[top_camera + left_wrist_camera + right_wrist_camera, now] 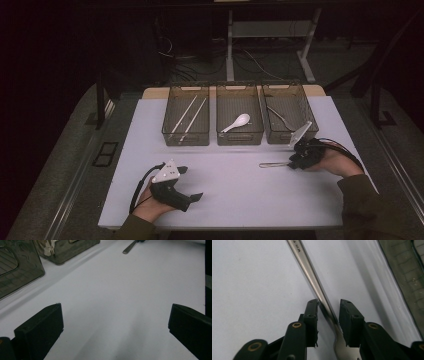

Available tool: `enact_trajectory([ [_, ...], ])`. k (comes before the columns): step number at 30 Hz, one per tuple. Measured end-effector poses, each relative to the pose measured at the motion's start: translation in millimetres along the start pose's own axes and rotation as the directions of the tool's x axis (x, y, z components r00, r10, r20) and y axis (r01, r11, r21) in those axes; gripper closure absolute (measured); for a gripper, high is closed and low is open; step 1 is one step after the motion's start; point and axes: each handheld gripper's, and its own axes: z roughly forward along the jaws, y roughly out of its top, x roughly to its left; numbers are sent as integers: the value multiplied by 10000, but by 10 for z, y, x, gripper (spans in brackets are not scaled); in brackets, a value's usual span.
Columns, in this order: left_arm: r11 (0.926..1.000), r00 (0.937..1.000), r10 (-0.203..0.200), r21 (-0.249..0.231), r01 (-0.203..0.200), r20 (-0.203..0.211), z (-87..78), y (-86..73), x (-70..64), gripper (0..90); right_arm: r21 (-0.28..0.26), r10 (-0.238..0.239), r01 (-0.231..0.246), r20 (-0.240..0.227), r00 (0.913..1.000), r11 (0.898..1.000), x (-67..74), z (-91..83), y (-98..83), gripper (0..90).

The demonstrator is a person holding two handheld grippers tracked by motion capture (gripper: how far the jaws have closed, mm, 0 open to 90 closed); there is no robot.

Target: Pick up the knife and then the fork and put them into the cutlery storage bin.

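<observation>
A metal utensil [272, 164] lies on the white table [225, 195] at the right, its long handle pointing left. In the right gripper view the handle [308, 267] runs up from between the two black jaws of my right gripper [328, 302]. The left jaw is at the handle's edge, and a narrow gap still shows on the right jaw's side. The widening head end is partly hidden under the jaws. My right gripper [294, 162] is low on the table over that end. My left gripper [191, 183] rests at the front left, wide open [115, 308] over bare table.
Three dark see-through bins stand in a row at the back. The left bin [185, 131] holds chopsticks [187, 115], the middle bin [239, 134] a white spoon [237, 122], the right bin [289, 131] a metal utensil [280, 117]. The right bin's corner is close behind my right gripper.
</observation>
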Motion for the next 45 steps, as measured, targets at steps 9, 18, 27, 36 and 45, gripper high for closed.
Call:
enact_trajectory([
  [9,10000,10000,-2,19,2,8,-3,4,-3,0,223,-222,220,106,9997,9995,35,2,22,746],
  [18,10000,10000,-29,-9,29,22,-1,3,-8,0,993,-615,593,196,9979,9933,125,4,110,828],
  [27,10000,10000,-27,0,27,24,0,5,-4,0,1239,-366,362,8,9993,9916,127,4,132,842],
  [36,10000,10000,-24,-32,24,30,-1,4,-3,0,852,0,9,-105,9999,9964,90,-42,57,844],
  [45,10000,10000,-21,-2,21,21,3,6,-6,0,-331,624,-636,-355,9974,9974,49,-190,-97,844],
])
